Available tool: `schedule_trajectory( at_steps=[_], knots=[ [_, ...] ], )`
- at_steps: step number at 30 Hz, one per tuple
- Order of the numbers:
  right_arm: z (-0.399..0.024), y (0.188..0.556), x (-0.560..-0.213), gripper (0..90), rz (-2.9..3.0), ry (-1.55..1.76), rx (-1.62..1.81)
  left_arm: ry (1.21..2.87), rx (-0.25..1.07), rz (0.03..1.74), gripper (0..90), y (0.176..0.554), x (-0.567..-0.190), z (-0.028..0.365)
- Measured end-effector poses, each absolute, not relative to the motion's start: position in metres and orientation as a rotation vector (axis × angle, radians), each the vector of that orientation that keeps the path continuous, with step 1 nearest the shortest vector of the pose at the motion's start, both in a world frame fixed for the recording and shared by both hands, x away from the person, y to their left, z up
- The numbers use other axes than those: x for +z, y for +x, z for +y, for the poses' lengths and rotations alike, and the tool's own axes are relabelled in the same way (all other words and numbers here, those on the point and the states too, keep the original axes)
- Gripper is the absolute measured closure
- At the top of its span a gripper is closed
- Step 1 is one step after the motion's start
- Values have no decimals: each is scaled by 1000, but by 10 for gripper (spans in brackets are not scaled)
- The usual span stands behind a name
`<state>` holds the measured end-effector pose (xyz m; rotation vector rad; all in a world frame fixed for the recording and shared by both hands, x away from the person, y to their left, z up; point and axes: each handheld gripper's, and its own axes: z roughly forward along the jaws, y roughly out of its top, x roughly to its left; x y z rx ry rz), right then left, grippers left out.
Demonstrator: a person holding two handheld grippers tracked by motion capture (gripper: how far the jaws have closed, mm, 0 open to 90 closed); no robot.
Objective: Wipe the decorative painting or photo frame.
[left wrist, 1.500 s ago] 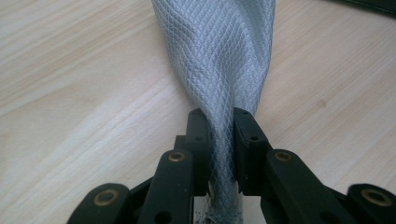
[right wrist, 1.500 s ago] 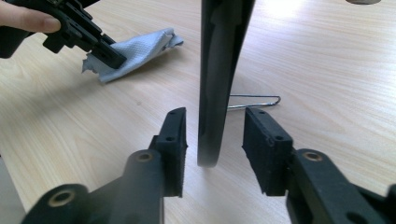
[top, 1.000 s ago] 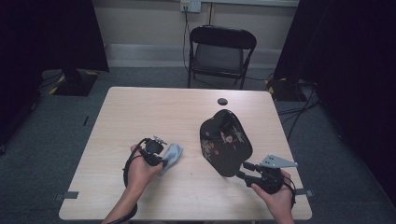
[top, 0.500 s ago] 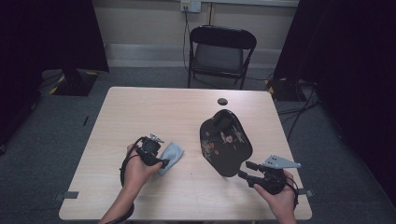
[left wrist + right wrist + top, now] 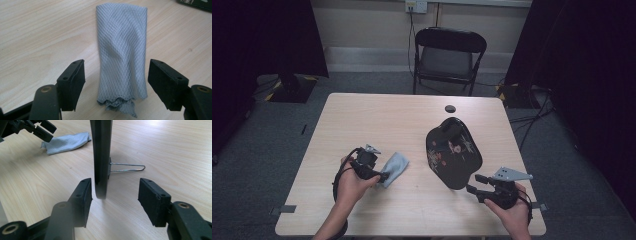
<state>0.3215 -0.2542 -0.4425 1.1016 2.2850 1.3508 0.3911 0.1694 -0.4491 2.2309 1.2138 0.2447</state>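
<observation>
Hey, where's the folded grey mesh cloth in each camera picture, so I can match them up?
High view: the folded grey mesh cloth lies left of centre on the table.
Left gripper view: centre, on the wood.
Right gripper view: upper left.
Shared landmark: the glossy black tray with the floral pattern, dark upright edge in the right gripper view.

Since one second ago: left gripper jaws opened off grey cloth, now lying free on table; right gripper jaws opened wider, clear of black mirror.
</observation>
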Motion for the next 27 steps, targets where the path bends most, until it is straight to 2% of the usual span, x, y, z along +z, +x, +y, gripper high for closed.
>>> schedule_trajectory(
  at_steps=[27],
  knots=[
    [-275,322,-458,355,2273,1141,1285,2175,216,1253,266,381,-455,209]
  ],
)
